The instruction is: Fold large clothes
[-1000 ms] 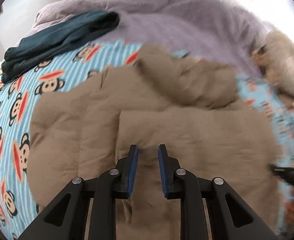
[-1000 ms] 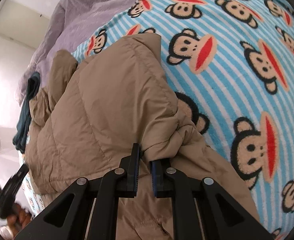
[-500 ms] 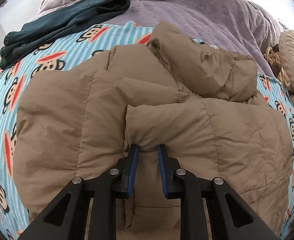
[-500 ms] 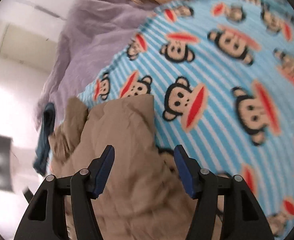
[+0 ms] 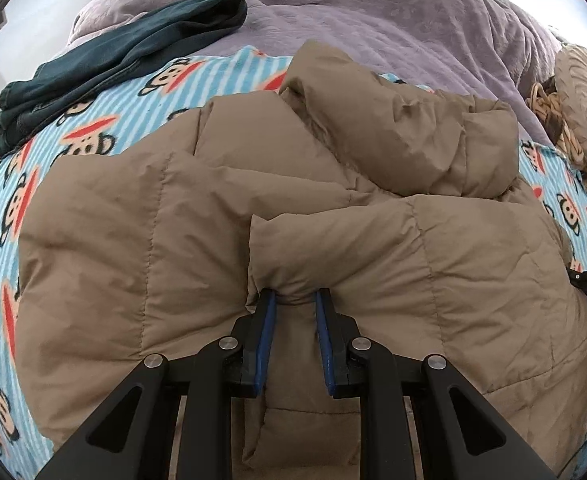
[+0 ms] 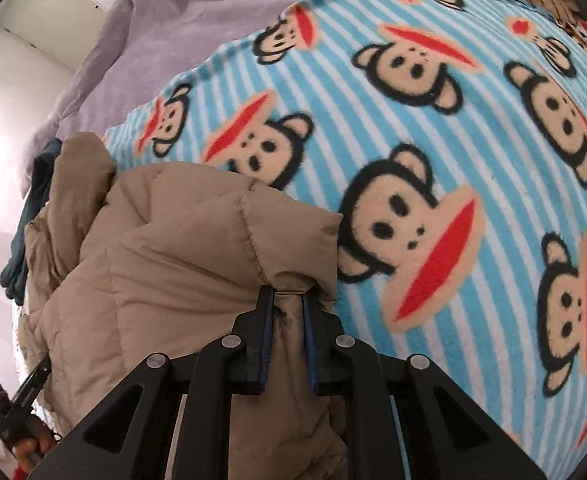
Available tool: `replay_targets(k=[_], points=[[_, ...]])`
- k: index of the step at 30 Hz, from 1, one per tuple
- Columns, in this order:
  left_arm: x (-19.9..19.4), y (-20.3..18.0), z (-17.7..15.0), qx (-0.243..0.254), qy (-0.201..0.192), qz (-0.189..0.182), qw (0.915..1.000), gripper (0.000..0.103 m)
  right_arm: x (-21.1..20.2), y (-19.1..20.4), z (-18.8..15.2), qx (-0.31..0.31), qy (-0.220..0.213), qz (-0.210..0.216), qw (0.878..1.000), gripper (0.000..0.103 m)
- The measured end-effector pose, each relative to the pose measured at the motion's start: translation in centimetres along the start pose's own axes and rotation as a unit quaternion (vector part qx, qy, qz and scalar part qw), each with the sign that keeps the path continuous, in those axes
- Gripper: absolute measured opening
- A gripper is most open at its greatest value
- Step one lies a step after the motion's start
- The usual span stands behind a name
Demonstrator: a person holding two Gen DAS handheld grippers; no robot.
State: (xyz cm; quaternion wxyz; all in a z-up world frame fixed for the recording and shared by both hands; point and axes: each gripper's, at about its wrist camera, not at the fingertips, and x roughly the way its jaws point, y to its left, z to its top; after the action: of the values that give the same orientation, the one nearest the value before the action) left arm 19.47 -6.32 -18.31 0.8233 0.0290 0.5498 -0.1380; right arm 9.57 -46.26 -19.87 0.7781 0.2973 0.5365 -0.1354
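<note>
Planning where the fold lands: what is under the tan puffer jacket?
The tan puffer jacket lies on the monkey-print blanket, which shows around its edges. Whatever sits beneath its middle is covered.

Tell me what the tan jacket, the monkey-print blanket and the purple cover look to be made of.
Tan jacket: looks like a thin, smooth, matte woven shell, probably synthetic, over puffy filling; stitched quilt lines and swollen panels show it.
Monkey-print blanket: seemingly fleece; the surface is fuzzy and the print edges are soft.
Purple cover: seems a plush or velvety fabric, with a faint embossed pattern and soft sheen; the fibre cannot be told.
</note>
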Motion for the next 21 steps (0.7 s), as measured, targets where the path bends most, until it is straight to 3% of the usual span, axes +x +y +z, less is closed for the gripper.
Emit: replay_targets(k=[8, 10, 14, 17, 21], points=[[-2.7, 0.6, 0.2, -0.011, 0.005, 0.003, 0.9999, 0.023, -3.6, 3.2, -2.1, -0.08, -0.041, -0.086, 0.992, 0.019], [-3.7, 0.8, 0.1, -0.013, 0.0, 0.007, 0.9999, 0.023, -5.0, 3.3, -2.7, -0.084, -0.05, -0.09, 0.991, 0.021], [-5.5, 1.1, -0.6, -0.011, -0.004, 0.01, 0.9999, 0.023, -7.5, 3.0, -4.8, -0.07, -0.055, -0.085, 0.992, 0.039], [-6.6, 1.2, -1.4, -0.005, -0.005, 0.016, 0.9998, 0.023, -8.4, 3.4, -6.2, -0.075, -0.049, -0.087, 0.992, 0.04], [-7.9, 1.1, -2.7, -0.004, -0.003, 0.021, 0.9998, 0.023, -9.0, 3.9, -8.1, -0.085, -0.042, -0.098, 0.991, 0.051]])
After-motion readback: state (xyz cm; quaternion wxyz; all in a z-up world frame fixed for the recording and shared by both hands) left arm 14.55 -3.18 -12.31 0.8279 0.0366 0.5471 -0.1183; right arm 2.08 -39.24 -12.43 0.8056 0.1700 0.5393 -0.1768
